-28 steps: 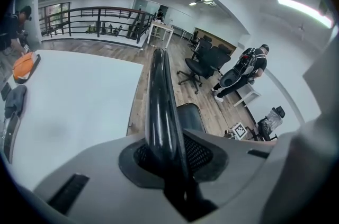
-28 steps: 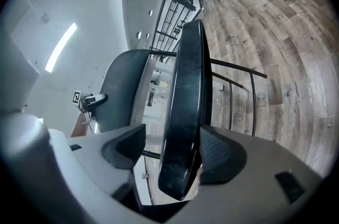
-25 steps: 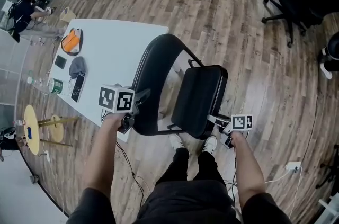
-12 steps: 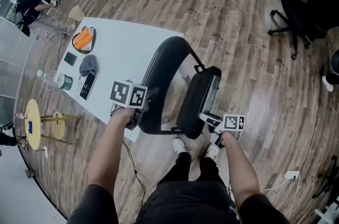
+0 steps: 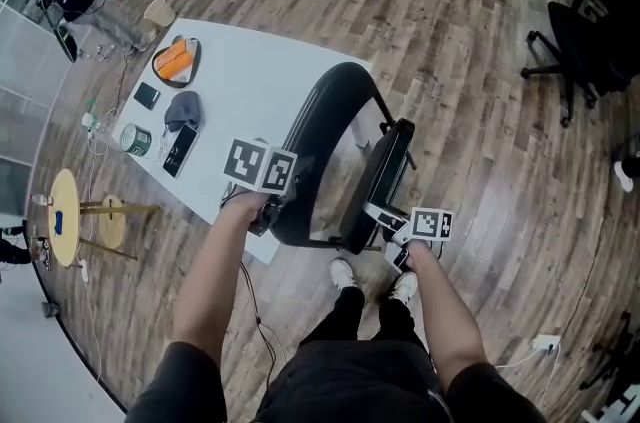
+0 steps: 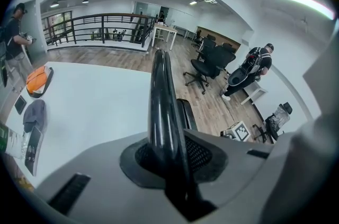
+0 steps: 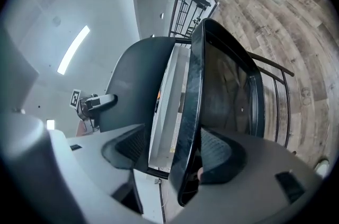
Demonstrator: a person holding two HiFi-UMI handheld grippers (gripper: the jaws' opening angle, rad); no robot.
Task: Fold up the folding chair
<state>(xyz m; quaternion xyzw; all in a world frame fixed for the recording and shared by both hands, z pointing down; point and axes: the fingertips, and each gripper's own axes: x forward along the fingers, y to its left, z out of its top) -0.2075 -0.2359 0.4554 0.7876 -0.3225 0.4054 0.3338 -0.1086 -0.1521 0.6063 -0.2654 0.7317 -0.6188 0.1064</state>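
Observation:
The black folding chair stands beside the white table in the head view. Its curved backrest [image 5: 325, 121] is upright and its seat [image 5: 382, 179] is tipped up on edge, close to the backrest. My left gripper [image 5: 274, 211] is shut on the backrest's top rim [image 6: 161, 106], which runs straight between its jaws. My right gripper [image 5: 380, 219] is shut on the seat's front edge [image 7: 192, 112], with the seat's glossy rim between the pads. The chair's legs are hidden under the seat and my arms.
The white table [image 5: 255, 76] to the left carries an orange bag [image 5: 172, 61], a grey cap [image 5: 183, 109], a phone [image 5: 180, 149] and a tin [image 5: 135, 139]. My feet [image 5: 345, 273] stand just behind the chair. An office chair [image 5: 580, 51] stands at right, a round stool [image 5: 62, 216] at left.
The seat has swung up from a slant to nearly upright against the backrest. My right gripper rose and moved inward with it. My left gripper kept its hold and shifted slightly.

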